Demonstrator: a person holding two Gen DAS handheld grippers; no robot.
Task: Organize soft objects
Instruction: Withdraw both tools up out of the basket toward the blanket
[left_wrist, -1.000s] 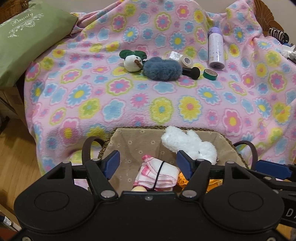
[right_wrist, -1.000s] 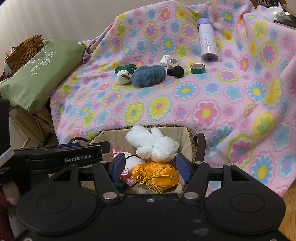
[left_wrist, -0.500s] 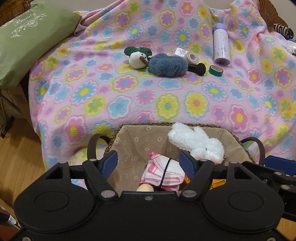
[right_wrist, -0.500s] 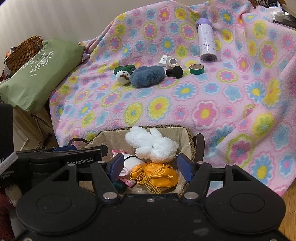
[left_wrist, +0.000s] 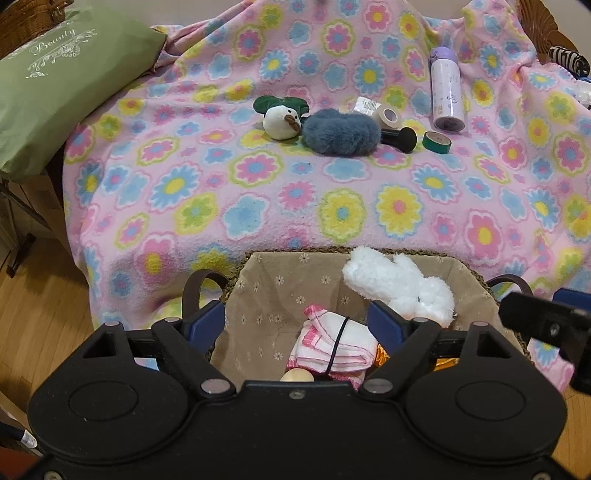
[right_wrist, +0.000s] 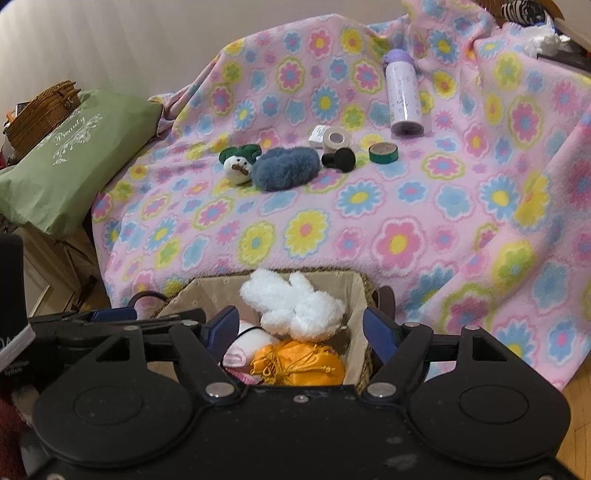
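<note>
A lined basket (left_wrist: 280, 284) stands on the floor against the flowered blanket (left_wrist: 258, 192). In it lie a white plush (left_wrist: 399, 284), a pink-edged folded cloth (left_wrist: 328, 343) and an orange pouch (right_wrist: 299, 362). My left gripper (left_wrist: 295, 325) is open and empty above the basket. My right gripper (right_wrist: 301, 328) is open and empty above its right part. On the blanket, far from both, lie a small snowman plush (left_wrist: 282, 116) and a blue-grey furry piece (left_wrist: 341, 133), touching each other.
A lilac bottle (left_wrist: 447, 92), beige tape roll (left_wrist: 388, 116), green tape roll (left_wrist: 436, 142) and black brush (left_wrist: 400, 137) lie to the right of the furry piece. A green cushion (left_wrist: 55, 74) lies at the left. Wooden floor (left_wrist: 40, 295) shows below.
Both grippers have drawn back and up a little from the basket, so more of the blanket shows. Nothing in the basket or on the blanket has moved.
</note>
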